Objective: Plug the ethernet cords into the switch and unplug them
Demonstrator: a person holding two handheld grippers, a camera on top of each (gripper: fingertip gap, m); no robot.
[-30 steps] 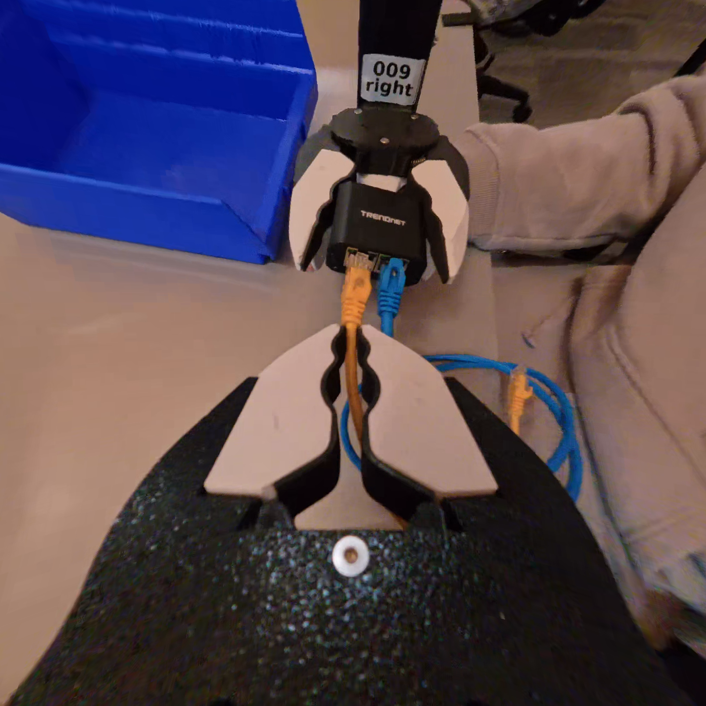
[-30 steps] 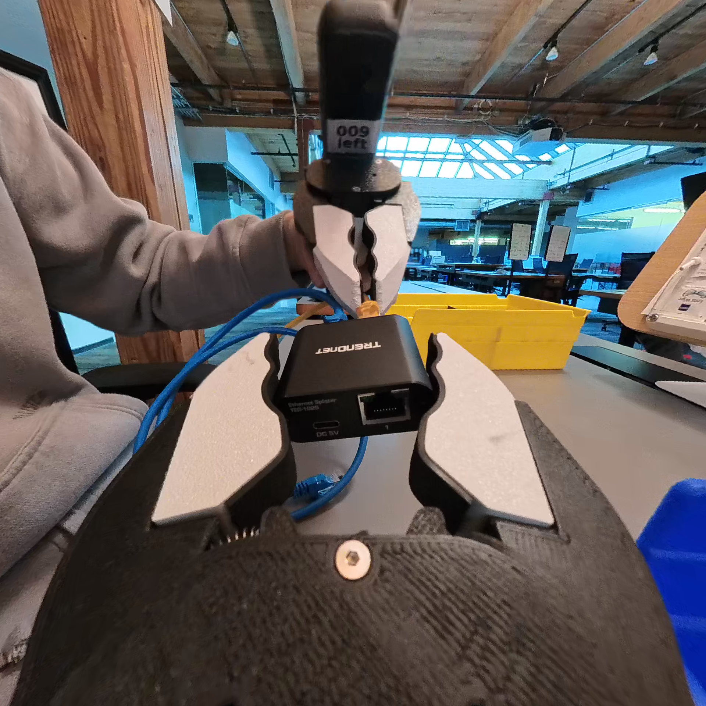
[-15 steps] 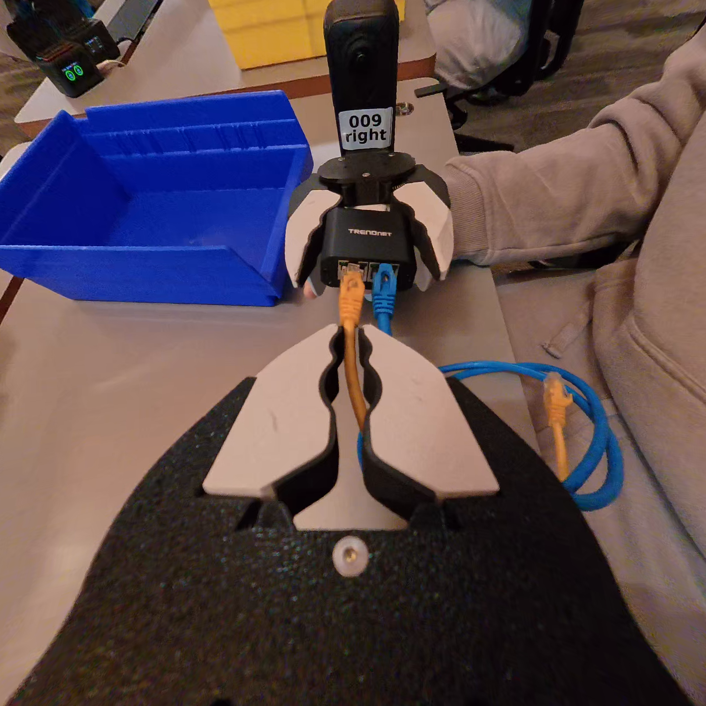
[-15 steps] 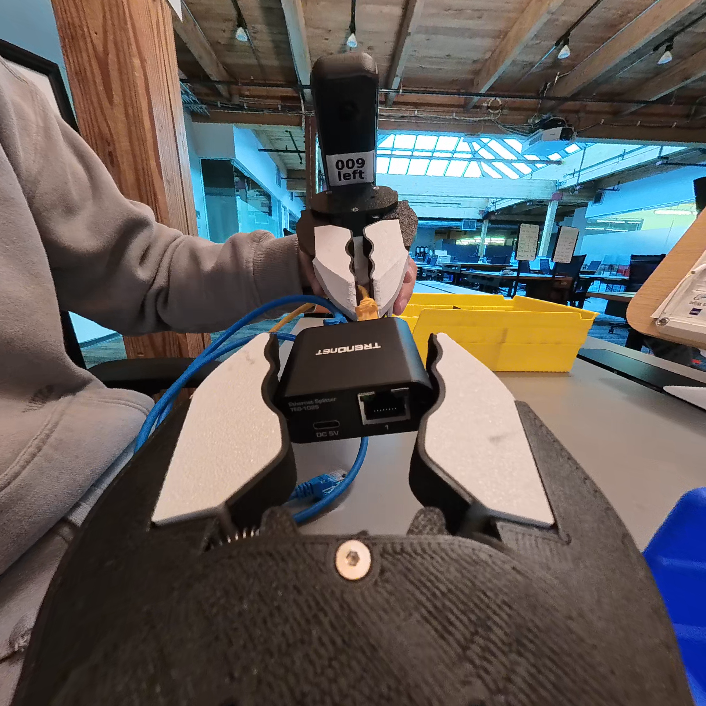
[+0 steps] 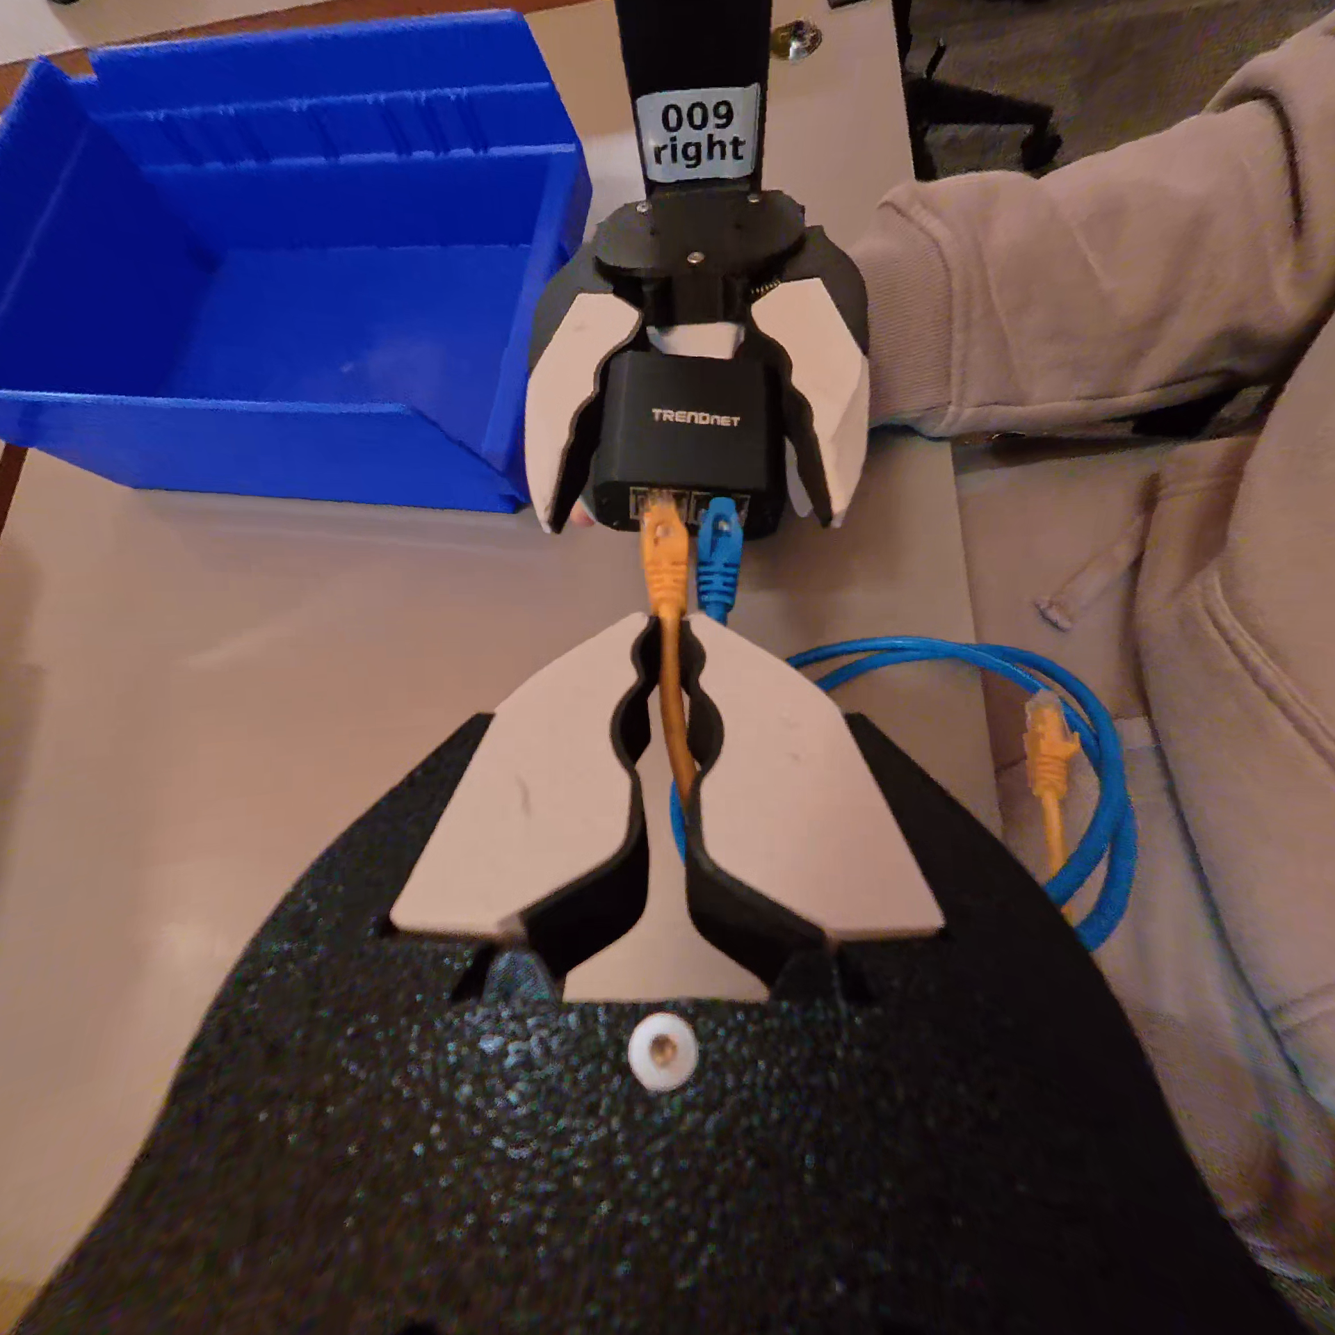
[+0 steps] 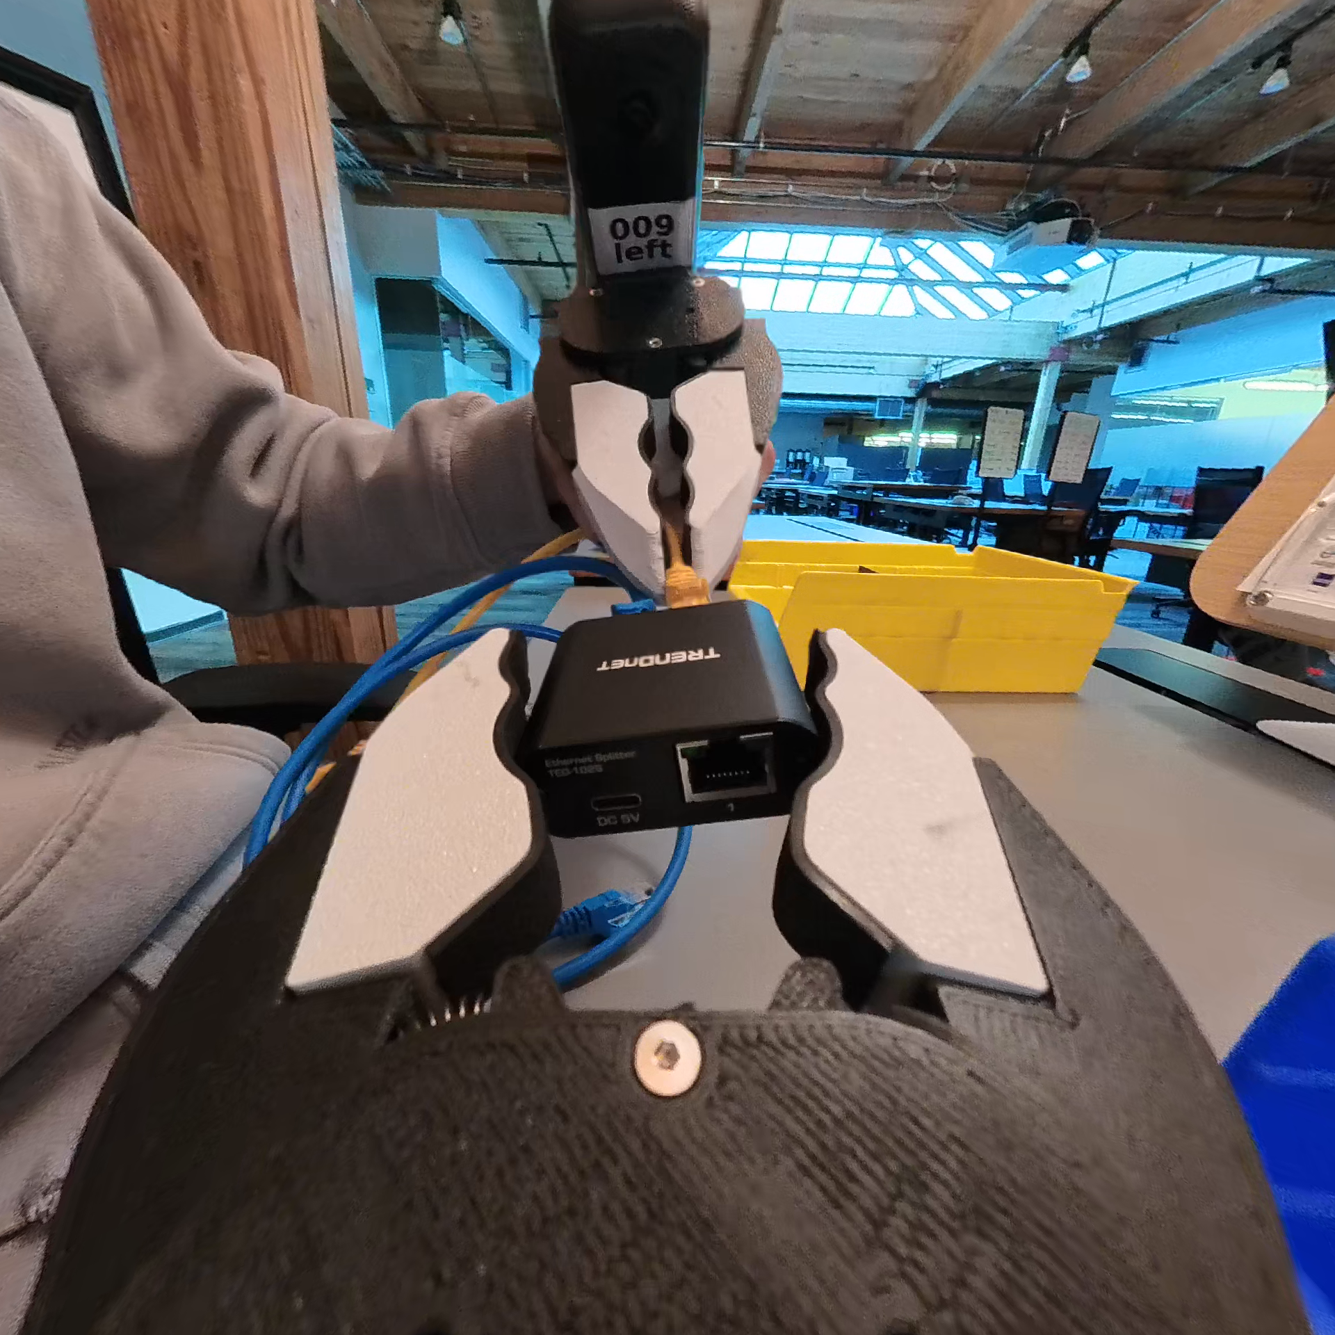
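Note:
My right gripper (image 6: 668, 643) is shut on the sides of a small black switch (image 6: 664, 722) and holds it just above the table. It also shows in the left wrist view (image 5: 693, 520) with the switch (image 5: 686, 433). An orange plug (image 5: 664, 549) and a blue plug (image 5: 719, 556) sit side by side in the switch's ports. My left gripper (image 5: 668, 621) is shut on the orange cord (image 5: 675, 722) just behind its plug. In the right wrist view the left gripper (image 6: 675, 571) sits behind the switch. An empty port (image 6: 726, 769) faces the right camera.
A blue bin (image 5: 253, 289) stands at the left beside the switch. A blue cable loop (image 5: 1083, 758) and a loose orange plug (image 5: 1047, 744) lie at the table's right edge by a grey sleeve (image 5: 1047, 303). A loose blue plug (image 6: 599, 914) lies under the switch. A yellow bin (image 6: 939, 614) stands behind.
The two grippers are closer together than half a second ago, after having drawn apart. Both plugs have stayed in the switch, and both grips are unchanged.

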